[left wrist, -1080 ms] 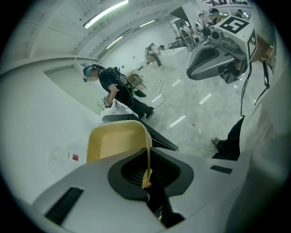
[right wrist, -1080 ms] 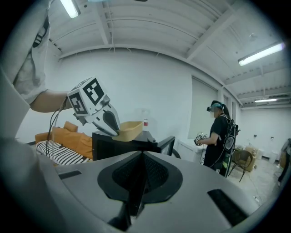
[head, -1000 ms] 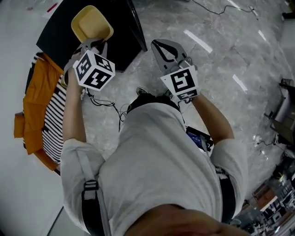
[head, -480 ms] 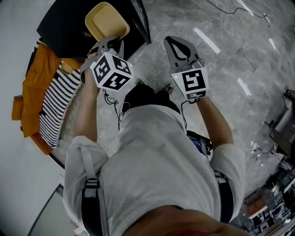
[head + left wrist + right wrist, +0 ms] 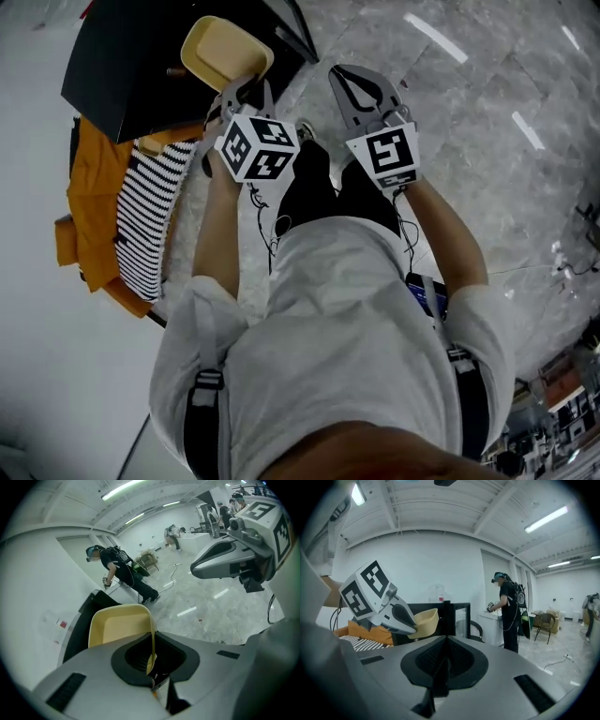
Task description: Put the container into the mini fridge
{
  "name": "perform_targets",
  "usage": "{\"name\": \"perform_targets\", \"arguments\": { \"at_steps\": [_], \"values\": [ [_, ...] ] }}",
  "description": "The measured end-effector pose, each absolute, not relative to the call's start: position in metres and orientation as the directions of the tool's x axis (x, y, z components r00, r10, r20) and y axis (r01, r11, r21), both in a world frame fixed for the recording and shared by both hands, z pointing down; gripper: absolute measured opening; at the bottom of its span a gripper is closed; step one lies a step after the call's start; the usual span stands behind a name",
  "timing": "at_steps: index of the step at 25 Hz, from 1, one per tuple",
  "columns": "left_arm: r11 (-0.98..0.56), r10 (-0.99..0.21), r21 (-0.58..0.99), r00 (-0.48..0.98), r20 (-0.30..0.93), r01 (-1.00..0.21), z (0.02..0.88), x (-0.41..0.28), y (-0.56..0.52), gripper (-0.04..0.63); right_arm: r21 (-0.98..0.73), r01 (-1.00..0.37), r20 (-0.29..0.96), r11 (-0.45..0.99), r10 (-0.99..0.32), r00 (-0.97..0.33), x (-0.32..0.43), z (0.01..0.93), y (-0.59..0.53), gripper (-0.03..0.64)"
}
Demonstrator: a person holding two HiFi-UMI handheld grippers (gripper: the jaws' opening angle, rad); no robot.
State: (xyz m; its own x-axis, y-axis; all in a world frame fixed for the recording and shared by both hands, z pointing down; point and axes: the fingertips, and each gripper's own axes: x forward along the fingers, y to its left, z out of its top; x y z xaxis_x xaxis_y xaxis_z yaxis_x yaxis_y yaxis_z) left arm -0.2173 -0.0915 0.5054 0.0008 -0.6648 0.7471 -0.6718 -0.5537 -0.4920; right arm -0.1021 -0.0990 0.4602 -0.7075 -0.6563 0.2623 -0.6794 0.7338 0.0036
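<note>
Left tool (image 5: 246,92) gripping, right tool (image 5: 345,80) closed

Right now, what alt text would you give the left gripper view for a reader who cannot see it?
The left gripper pinches one wall of an empty pale yellow container between its jaws, in front of a black mini fridge by a white wall. The right gripper hangs at upper right; behind, a person in dark clothes bends over on the grey floor.
</note>
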Motion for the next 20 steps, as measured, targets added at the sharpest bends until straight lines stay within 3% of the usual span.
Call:
{"name": "perform_targets", "arguments": {
  "at_steps": [9,14,20],
  "values": [
    [-0.567,-0.620,-0.414,0.039,0.783,-0.712,0.562,-0.257,-0.100,0.029,-0.047,-0.731,0.260,0.681,-0.698,-0.667,-0.153,0.509,-0.111,0.038],
    [-0.572,-0.615,-0.450,-0.004,0.788,-0.685,0.600,-0.282,-0.102,0.029,-0.153,-0.725,0.254,0.671,-0.683,-0.685,-0.176,0.543,-0.113,0.038],
    [-0.571,-0.599,-0.450,-0.027,0.800,-0.687,0.649,-0.303,-0.109,0.029,-0.144,-0.741,0.261,0.655,-0.698,-0.667,-0.190,0.598,-0.123,0.038]
  ]
}}
